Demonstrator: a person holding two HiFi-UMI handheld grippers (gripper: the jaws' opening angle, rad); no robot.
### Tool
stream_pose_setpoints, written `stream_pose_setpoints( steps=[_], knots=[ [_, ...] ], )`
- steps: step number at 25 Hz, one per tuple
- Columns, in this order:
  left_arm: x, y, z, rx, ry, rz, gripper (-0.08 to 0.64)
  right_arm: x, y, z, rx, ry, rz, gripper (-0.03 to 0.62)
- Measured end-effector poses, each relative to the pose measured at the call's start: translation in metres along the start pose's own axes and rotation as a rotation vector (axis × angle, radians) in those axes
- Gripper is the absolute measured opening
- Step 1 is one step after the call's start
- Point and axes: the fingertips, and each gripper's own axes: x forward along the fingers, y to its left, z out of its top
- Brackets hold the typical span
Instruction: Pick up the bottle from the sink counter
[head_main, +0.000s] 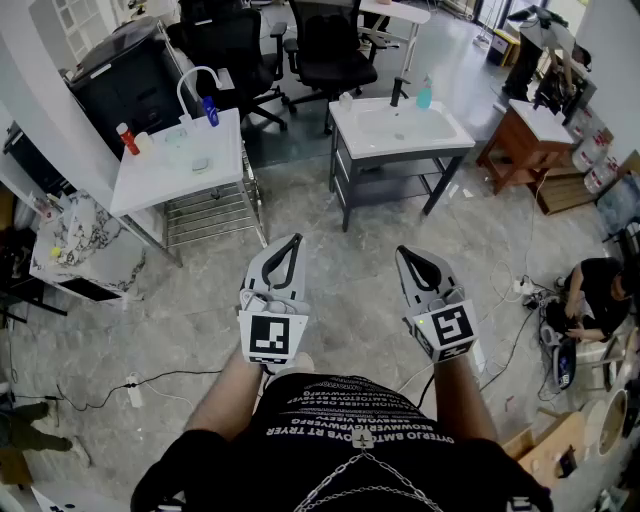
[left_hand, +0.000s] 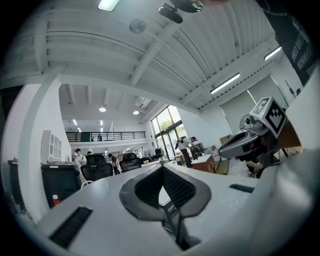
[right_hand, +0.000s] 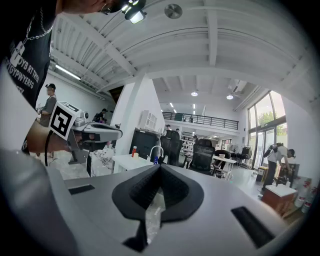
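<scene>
A large, open room with a pale, marbled stone floor (head_main: 340, 270) is seen from above, and a white ribbed ceiling (right_hand: 210, 40) with strip lights is shown in both gripper views. Black office chairs (head_main: 330, 45) are grouped at the far side, and a small wooden cabinet (head_main: 525, 140) is placed at the right, near which a seated person (head_main: 600, 290) is seen on the floor. Two white counters are set well apart from the grippers. On the left counter (head_main: 150, 175) a curved white tap, a blue bottle (head_main: 210, 110) and a red bottle (head_main: 128, 138) are carried. The sink counter (head_main: 450, 135), mounted on a dark frame, is found farther right, with a basin sunk into its top and a black faucet (head_main: 398, 92) at its back edge. The teal bottle (head_main: 425, 95) is stood upright just beside that faucet, at the back of the sink counter; it is small and pale blue-green, and no finer detail can be made out. The left gripper (head_main: 296, 238) and the right gripper (head_main: 403, 252) are held side by side above the floor, near the body, far from the bottle. The fingers of the left gripper (left_hand: 162, 167) are pressed together with nothing between them, and those of the right gripper (right_hand: 160, 167) are likewise closed on nothing.
</scene>
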Motion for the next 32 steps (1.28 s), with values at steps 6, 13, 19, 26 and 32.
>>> stream_pose_setpoints(
  steps=[6, 13, 19, 26, 32],
  knots=[
    [0.024, 0.051, -0.014, -0.023, -0.042, -0.043, 0.005, 0.057, 0.002, 0.01, 0.056, -0.034, -0.017, -0.003],
    [0.036, 0.108, -0.034, 0.005, -0.091, -0.065, 0.005, 0.113, 0.01, 0.003, 0.063, -0.021, -0.033, -0.003],
    [0.064, 0.126, -0.061, -0.023, -0.048, -0.058, 0.005, 0.144, 0.003, -0.013, 0.074, 0.038, -0.023, 0.07],
    [0.118, 0.12, -0.087, -0.06, 0.029, -0.1, 0.005, 0.179, -0.038, -0.041, 0.106, 0.055, -0.037, 0.147],
    [0.175, 0.131, -0.091, -0.047, 0.049, -0.069, 0.006, 0.215, -0.087, -0.061, 0.136, 0.057, -0.018, 0.189]
  ],
)
